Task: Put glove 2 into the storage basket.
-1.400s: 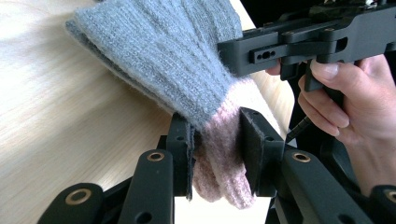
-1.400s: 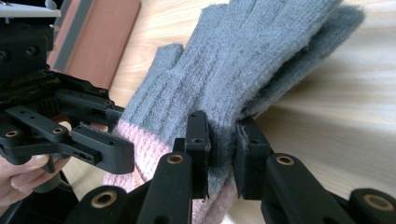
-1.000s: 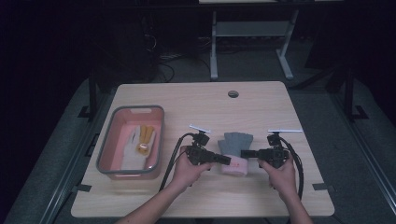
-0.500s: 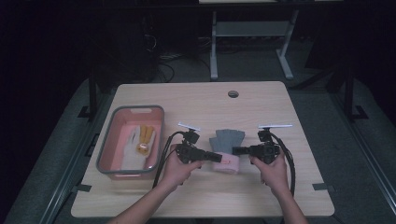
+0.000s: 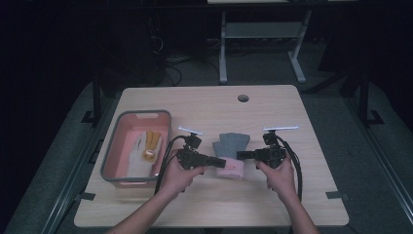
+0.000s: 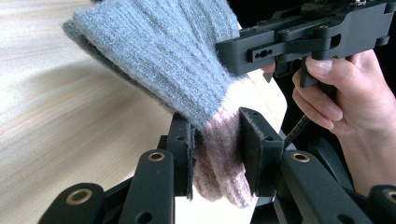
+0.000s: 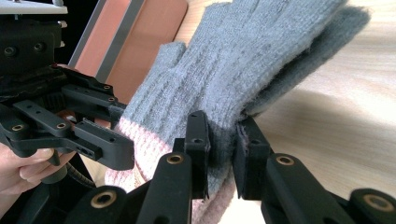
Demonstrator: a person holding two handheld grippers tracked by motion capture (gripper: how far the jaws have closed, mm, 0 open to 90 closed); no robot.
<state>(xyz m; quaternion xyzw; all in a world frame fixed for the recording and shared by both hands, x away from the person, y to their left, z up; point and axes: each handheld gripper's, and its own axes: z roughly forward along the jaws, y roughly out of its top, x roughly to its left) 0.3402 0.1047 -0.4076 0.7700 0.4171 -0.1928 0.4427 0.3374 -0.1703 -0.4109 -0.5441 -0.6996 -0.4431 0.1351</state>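
Pale wooden surface (image 5: pixel 204 105) has one grey knit glove with a pink cuff (image 5: pixel 230 146), plus one pink plastic tray (image 5: pixel 113 153). Left claw (image 5: pixel 221 163) and right claw (image 5: pixel 241 155) lie level, facing each other, both clamped on that glove's cuff.

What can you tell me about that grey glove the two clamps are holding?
The grey glove is knitted, woolly-looking, with a pink ribbed cuff. It appears to be a pair stacked together. The left gripper and the right gripper each pinch it near the cuff from opposite sides, lifting that end, fingers pointing away over the wooden table.
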